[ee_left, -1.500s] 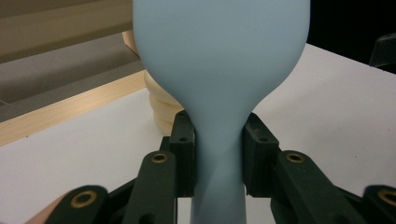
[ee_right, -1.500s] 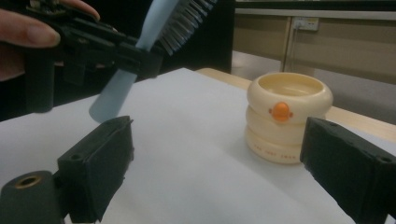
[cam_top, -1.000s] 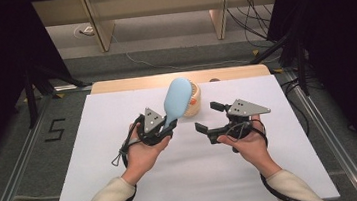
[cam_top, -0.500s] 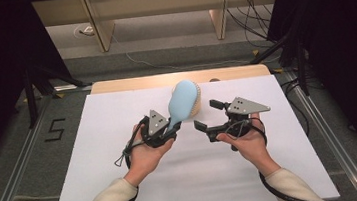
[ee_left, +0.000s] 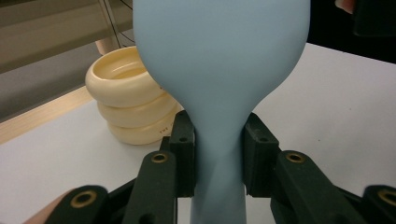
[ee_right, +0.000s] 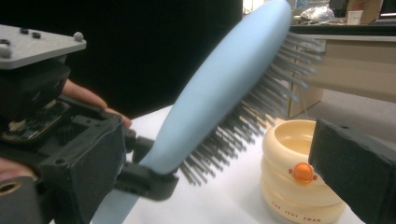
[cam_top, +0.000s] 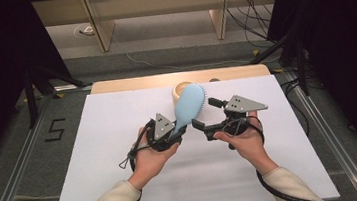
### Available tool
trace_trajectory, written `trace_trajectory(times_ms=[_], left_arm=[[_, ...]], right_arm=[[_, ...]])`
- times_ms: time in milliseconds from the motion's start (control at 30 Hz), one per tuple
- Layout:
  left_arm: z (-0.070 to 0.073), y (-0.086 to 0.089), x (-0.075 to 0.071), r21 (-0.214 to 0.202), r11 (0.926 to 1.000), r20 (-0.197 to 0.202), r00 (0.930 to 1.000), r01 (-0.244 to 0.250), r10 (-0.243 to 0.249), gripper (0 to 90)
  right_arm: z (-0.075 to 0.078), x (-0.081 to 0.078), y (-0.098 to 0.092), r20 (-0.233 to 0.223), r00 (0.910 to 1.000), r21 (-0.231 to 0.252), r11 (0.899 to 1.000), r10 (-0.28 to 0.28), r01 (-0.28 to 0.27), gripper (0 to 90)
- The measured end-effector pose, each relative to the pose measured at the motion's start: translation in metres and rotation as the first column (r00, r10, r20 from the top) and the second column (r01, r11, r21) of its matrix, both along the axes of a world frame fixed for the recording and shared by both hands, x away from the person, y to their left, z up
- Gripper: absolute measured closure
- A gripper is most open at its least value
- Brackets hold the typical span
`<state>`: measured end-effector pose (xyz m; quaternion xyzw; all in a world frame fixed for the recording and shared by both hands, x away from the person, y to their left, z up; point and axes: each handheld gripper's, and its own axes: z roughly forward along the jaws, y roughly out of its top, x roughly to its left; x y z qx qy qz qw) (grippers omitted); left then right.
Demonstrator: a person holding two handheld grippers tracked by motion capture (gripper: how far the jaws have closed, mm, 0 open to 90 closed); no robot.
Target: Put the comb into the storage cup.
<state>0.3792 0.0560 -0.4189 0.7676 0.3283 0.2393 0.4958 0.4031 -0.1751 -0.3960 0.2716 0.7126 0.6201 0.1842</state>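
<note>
Since a second ago we have tipped the brush over to the right, so its head now leans past the cup toward the right gripper, whose jaws have just been opening and now stand wide with nothing between them. Our left gripper is clamped on the brush by its narrow neck, both pads pressed against the handle, as the left gripper view shows plainly. The brush is held up off the table, bristles facing right, just in front of the cup. We judge a handover or a two-handed hold to be the step in hand. To do it well we should keep the left grip firm and steady, bring the right jaws onto the smooth back and edge of the head rather than the bristles, and close only once the pads sit square; we should also keep clear of the cup behind. By our count: one brush, one cream ribbed cup, two grippers, one white table.
</note>
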Motion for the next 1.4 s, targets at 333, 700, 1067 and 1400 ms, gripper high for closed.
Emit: trace_trajectory(times_ms=[333, 700, 1067, 1400], left_arm=[[-0.003, -0.008, -0.005, 0.017, 0.9996, -0.002, 0.9997, 0.024, -0.024, 69.2], [-0.007, -0.016, -0.011, 0.022, 0.9984, -0.006, 0.9987, 0.052, -0.051, 69.2], [-0.01, -0.02, -0.015, 0.028, 0.9976, -0.01, 0.9979, 0.064, -0.064, 69.1], [-0.012, -0.022, -0.016, 0.029, 0.997, -0.014, 0.9974, 0.072, -0.071, 69.1]], right_arm=[[-0.001, 0.004, 0.002, -0.023, 0.9995, -0.004, 1.0, -0.02, 0.02, 3.4], [-0.003, 0.008, 0.005, -0.05, 0.9981, -0.012, 0.999, -0.036, 0.035, 3.7], [-0.006, 0.01, 0.004, -0.072, 0.9968, -0.022, 0.999, -0.036, 0.034, 7.4], [-0.007, 0.009, 0.003, -0.077, 0.9965, -0.017, 0.999, -0.034, 0.033, 20.8]])
